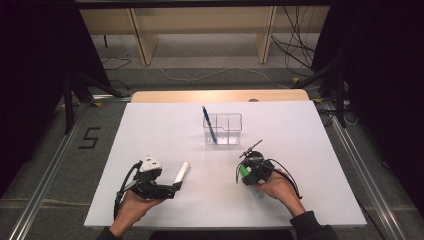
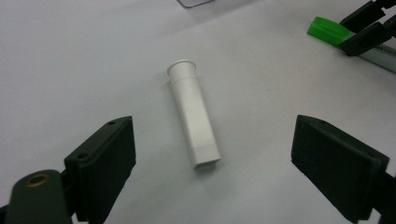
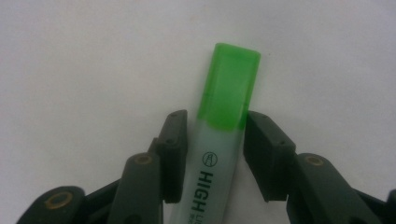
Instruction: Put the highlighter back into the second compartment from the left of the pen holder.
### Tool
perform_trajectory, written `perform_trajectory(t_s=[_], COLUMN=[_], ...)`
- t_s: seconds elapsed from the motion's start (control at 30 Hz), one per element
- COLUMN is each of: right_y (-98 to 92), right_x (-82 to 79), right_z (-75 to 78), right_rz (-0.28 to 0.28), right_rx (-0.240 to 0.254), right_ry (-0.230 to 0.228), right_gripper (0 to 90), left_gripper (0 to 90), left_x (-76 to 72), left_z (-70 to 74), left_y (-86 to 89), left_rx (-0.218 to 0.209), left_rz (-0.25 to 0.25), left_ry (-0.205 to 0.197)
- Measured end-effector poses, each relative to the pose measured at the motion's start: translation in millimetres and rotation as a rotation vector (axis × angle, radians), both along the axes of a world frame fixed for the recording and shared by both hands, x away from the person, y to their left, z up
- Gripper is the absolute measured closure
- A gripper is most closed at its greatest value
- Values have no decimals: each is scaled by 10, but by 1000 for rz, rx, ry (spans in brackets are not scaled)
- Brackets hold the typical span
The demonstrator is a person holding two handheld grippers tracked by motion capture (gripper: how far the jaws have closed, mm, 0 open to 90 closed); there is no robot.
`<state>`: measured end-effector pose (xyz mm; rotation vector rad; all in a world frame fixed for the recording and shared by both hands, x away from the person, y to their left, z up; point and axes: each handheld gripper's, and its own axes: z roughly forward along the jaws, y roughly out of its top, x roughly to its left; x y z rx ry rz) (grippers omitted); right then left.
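Note:
A white capped tube (image 2: 194,114) lies flat on the white table (image 1: 150,130). My left gripper (image 2: 215,142) stands open around its near end, with both pads well clear of it. In the high view the tube (image 1: 182,172) rests just right of the left gripper (image 1: 176,186). A highlighter with a green cap (image 3: 229,88) lies on the table between the jaws of my right gripper (image 3: 215,135), whose pads sit against both sides of its barrel just below the cap. From above, the right gripper (image 1: 246,172) is low over the table with the green cap (image 1: 243,171) at its tips.
A clear divided organizer (image 1: 223,129) stands at the table's middle back, with a blue pen (image 1: 209,125) leaning in its left compartment. In the left gripper view the highlighter (image 2: 328,30) and the other gripper's jaws (image 2: 369,28) show at upper right.

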<state>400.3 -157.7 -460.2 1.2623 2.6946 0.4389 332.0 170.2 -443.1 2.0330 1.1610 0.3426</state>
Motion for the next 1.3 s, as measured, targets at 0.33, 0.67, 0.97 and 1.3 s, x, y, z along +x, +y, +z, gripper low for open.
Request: perform_trajectory(t_s=[0.33, 0.67, 0.97, 1.3], right_y=[27, -58, -220, -302], right_x=[0, -12, -12, -11], right_z=[15, 140, 314, 426], right_rz=[16, 25, 7, -24], right_rx=[-30, 88, 296, 422], right_ry=[-15, -63, -124, -245], right_gripper=[673, 675, 674, 674], left_gripper=[133, 134, 133, 132], left_x=[7, 28, 22, 4], left_z=[-7, -22, -24, 5], left_y=[9, 54, 45, 83], left_rx=[8, -7, -44, -100], left_rz=[-6, 12, 7, 2], left_ry=[0, 6, -14, -74])
